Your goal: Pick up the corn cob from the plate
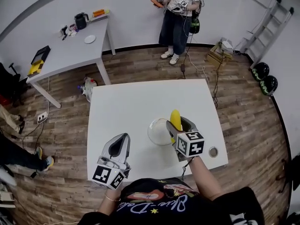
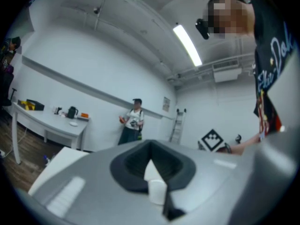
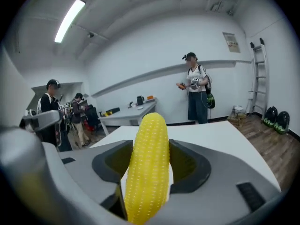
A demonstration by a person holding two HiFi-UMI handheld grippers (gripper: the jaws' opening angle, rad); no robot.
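The yellow corn cob (image 1: 176,119) (image 3: 148,165) stands clamped between the jaws of my right gripper (image 1: 177,123) (image 3: 149,170), lifted above the clear glass plate (image 1: 158,132) on the white table (image 1: 136,107). Its tip sticks out past the jaws, pointing away from me. My left gripper (image 1: 119,144) (image 2: 151,175) hovers over the table's near left part, jaws closed together with nothing between them. The plate looks bare.
A round hole (image 1: 213,151) is set in the table's right front corner. Behind stands a grey side table (image 1: 70,48) with a kettle and small items. A person (image 1: 178,18) stands at the far wall, a ladder (image 1: 265,29) at the right.
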